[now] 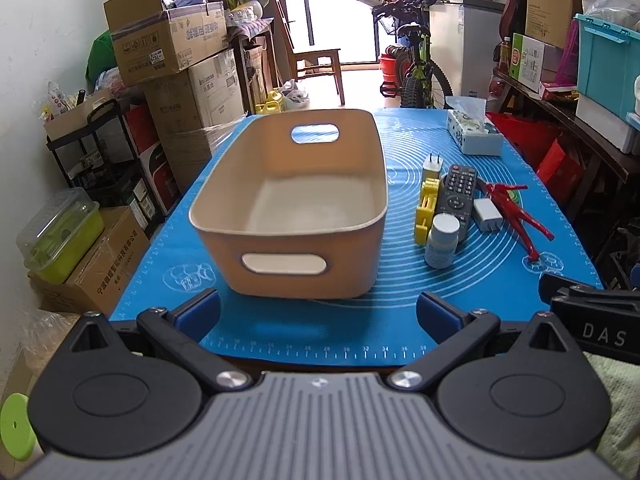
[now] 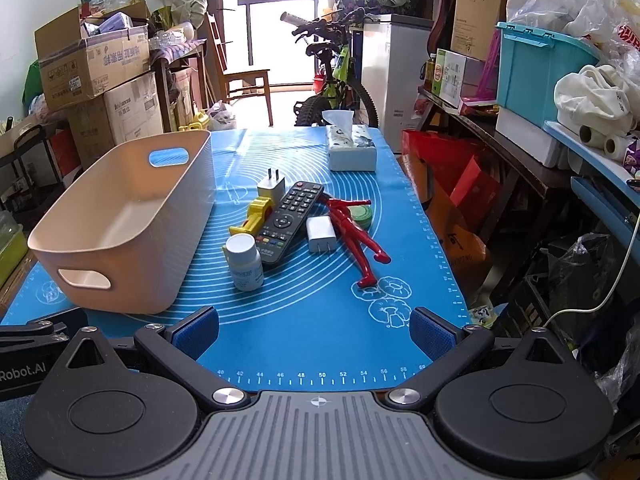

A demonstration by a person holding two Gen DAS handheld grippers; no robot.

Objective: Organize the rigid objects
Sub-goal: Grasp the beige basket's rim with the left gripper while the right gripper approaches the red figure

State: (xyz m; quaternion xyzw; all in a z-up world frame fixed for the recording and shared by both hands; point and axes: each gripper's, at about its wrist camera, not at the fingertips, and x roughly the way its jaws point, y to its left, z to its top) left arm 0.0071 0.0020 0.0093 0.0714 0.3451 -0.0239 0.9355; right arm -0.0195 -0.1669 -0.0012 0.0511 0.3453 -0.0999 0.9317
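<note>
Hovering at the near edge of the blue-matted surface (image 2: 312,344), the left hand-held gripper (image 1: 318,316) and right hand-held gripper (image 2: 314,330) both spread wide, empty. Ahead of the left sits the beige bin (image 1: 292,204); ahead of the right cluster the remote control (image 2: 290,216), pill bottle (image 2: 243,262), white charger (image 2: 320,234) and red figurine (image 2: 354,232).

We can read "DAS" on the right gripper (image 1: 600,338), "Robot.AI" on the left gripper (image 2: 22,372), and ruler numbers 40–60 along the mat (image 2: 320,374) edge.

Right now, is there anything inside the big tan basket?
The basket looks empty: both views show a bare floor and walls. Its near wall hides the closest strip of floor, so something tiny there couldn't be seen.
</note>
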